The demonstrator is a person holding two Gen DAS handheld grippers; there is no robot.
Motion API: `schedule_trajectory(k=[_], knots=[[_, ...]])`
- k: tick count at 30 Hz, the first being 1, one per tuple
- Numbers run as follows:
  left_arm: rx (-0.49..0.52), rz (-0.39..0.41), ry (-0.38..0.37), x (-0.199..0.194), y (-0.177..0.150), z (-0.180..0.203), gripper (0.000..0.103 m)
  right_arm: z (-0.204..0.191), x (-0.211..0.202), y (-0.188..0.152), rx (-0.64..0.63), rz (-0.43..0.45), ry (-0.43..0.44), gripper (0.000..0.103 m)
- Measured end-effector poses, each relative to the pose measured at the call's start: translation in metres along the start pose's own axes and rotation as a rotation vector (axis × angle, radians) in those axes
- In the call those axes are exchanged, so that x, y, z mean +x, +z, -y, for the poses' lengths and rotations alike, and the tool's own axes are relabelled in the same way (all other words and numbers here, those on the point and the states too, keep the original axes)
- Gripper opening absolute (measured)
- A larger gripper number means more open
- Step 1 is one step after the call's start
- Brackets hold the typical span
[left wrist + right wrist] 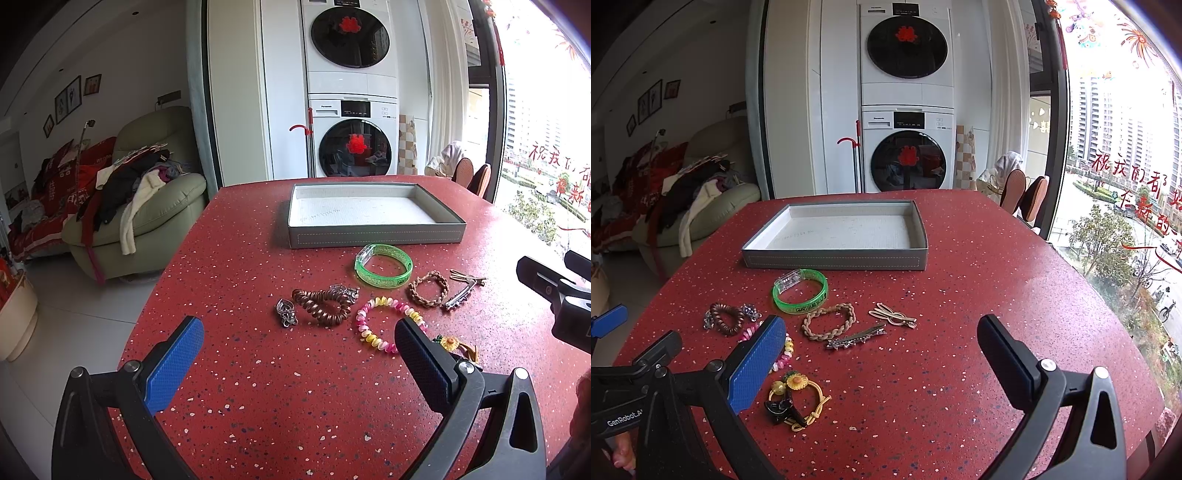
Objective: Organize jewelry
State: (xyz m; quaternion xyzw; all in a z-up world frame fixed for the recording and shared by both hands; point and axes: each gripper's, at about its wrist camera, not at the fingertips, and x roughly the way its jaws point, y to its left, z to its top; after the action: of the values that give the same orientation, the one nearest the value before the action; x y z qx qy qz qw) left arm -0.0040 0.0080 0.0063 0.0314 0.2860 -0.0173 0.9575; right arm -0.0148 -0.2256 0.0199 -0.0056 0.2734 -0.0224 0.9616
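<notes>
An empty grey tray (373, 234) (834, 261) with a white lining sits at the far side of the red speckled table (280, 398) (960, 369). In front of it lie a green bangle (383, 264) (800, 291), a braided tan bracelet (428, 288) (829, 320), a brown coil hair tie (321, 306) (727, 318), a pink-yellow coil tie (384, 328), silver clips (286, 312) (856, 336), a gold clip (893, 314) and a sunflower hair tie (796, 398). My left gripper (299, 345) and right gripper (881, 345) hover open above the table, holding nothing.
The table's left edge drops to a white floor beside a green armchair (147, 206) piled with clothes. Stacked washing machines (351, 110) stand behind the table. A window runs along the right side. Two chair backs (1027, 195) rise past the far right edge.
</notes>
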Motion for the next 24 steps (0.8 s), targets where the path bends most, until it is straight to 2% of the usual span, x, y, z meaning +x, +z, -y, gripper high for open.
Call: schedule_trajectory(k=[24], knots=[[-0.001,-0.003,0.000,-0.0002,0.0021,-0.0004,0.103,-0.0009,0.0005,-0.0039,0.002,-0.002,0.003,0.103]])
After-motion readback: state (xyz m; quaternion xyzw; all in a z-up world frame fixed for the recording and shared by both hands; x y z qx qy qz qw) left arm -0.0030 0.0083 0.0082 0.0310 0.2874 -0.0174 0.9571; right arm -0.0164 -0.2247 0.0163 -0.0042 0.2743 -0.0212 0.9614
